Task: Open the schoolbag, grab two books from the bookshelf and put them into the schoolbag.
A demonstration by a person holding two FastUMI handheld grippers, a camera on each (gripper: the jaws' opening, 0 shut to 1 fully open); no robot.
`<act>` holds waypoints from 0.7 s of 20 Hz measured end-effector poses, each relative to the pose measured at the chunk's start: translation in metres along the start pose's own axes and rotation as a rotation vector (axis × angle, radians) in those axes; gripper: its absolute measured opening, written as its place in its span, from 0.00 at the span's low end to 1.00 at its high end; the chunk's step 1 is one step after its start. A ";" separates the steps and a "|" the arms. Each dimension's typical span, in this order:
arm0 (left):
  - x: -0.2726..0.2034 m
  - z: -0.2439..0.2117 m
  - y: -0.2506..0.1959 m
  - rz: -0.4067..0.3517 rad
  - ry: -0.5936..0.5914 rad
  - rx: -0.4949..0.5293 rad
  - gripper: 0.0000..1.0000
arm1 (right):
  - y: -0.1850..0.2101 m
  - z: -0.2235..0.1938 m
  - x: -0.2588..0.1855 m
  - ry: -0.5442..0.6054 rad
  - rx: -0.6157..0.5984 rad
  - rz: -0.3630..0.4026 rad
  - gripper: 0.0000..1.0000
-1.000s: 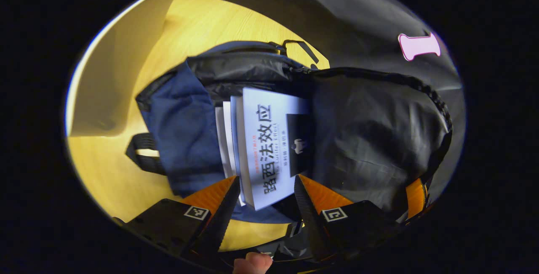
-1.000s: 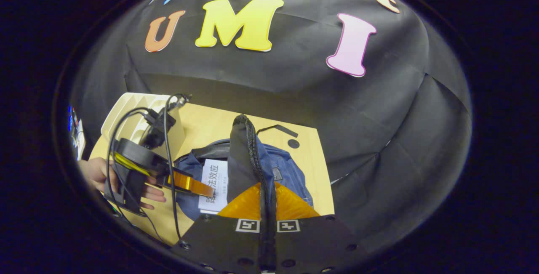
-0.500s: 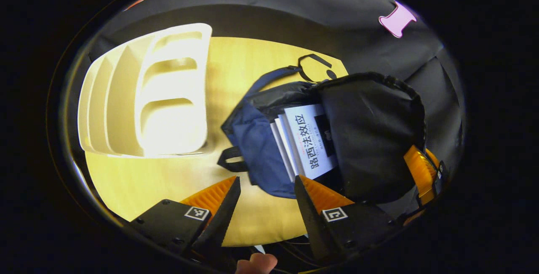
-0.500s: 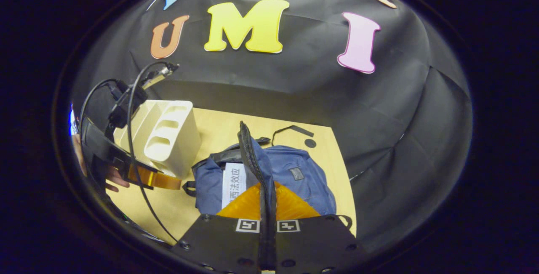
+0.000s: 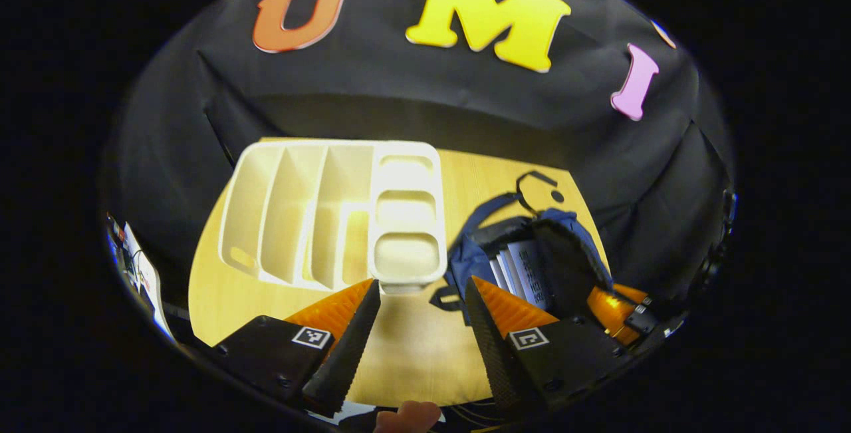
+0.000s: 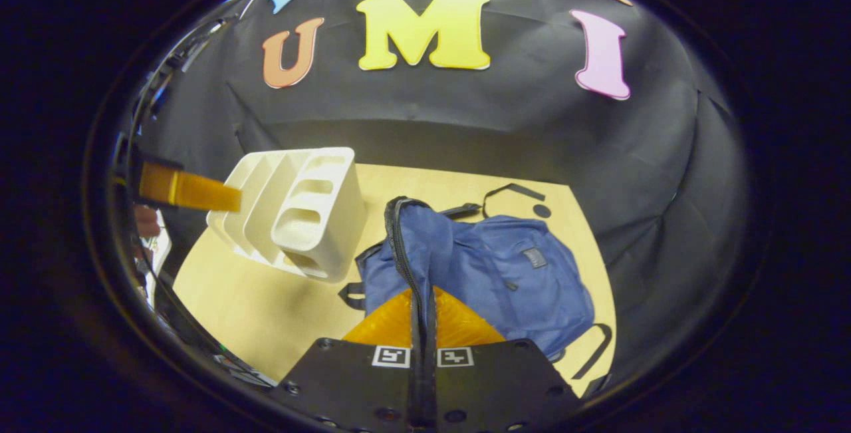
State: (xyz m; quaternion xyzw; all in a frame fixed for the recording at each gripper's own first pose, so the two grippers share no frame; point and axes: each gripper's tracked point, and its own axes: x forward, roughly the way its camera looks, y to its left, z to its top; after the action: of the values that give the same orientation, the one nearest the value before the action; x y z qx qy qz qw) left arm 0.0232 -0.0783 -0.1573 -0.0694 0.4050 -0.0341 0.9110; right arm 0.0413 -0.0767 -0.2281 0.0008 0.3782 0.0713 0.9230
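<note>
A black cloth wall backs a light wooden tabletop (image 5: 412, 360) in the booth. A cream plastic bookshelf (image 5: 332, 220) with upright dividers stands on the table's left part, its slots bare. Just beside it lies the navy blue fabric schoolbag (image 6: 505, 273), open, with white-covered books (image 5: 522, 270) standing inside its mouth. The right gripper (image 6: 423, 326) is closed on the bag's black zipper edge (image 6: 399, 240), lifting that flap upright; both fingers press it. The left gripper (image 5: 421, 306) hangs above the table near the shelf front, fingers spread apart and holding nothing.
</note>
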 end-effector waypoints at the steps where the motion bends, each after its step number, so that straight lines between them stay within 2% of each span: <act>1: -0.008 0.011 0.007 0.017 -0.053 -0.001 0.82 | 0.008 -0.004 0.003 0.008 0.005 0.011 0.00; 6: -0.040 0.062 0.046 0.080 -0.276 0.002 0.83 | 0.036 -0.017 0.022 0.034 0.006 0.036 0.01; 9: -0.055 0.079 0.058 0.098 -0.338 0.003 0.98 | 0.051 -0.024 0.030 0.041 0.003 0.047 0.03; 10: -0.059 0.082 0.060 0.101 -0.356 0.008 0.99 | 0.054 -0.026 0.033 0.045 0.003 0.047 0.13; 13: -0.068 0.094 0.063 0.113 -0.415 0.040 0.99 | 0.063 -0.035 0.043 0.057 0.014 0.067 0.20; 14: -0.069 0.098 0.064 0.117 -0.430 0.051 0.99 | 0.067 -0.039 0.045 0.066 0.021 0.079 0.30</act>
State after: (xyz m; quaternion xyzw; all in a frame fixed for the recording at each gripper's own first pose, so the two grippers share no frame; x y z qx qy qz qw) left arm 0.0500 0.0023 -0.0514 -0.0285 0.2039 0.0242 0.9783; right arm 0.0372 -0.0064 -0.2832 0.0230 0.4087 0.1037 0.9065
